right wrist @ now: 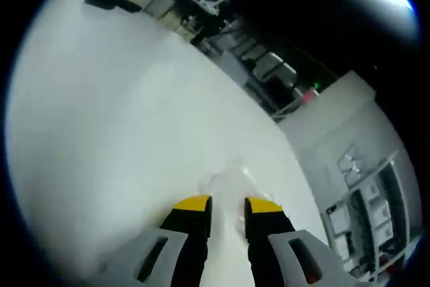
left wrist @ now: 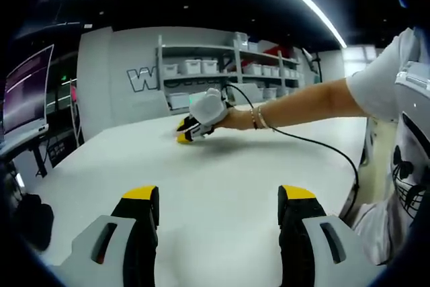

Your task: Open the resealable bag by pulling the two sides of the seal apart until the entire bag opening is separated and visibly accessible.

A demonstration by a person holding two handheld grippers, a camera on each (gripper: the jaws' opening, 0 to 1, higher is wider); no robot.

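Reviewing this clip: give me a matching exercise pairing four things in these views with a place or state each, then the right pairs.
Things:
1. left gripper
2. right gripper
3. clear bag
4. monitor

Places or states:
A. lying flat on the white table
B. jaws wide apart over bare table
C. at the left edge of the left gripper view
D. jaws narrowly apart, tips at the bag

Pairs: 1-B, 2-D, 3-A, 4-C

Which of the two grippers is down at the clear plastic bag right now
The right gripper: its yellow-tipped jaws sit narrowly apart at the clear resealable plastic bag. The left gripper has wide jaws over bare white table.
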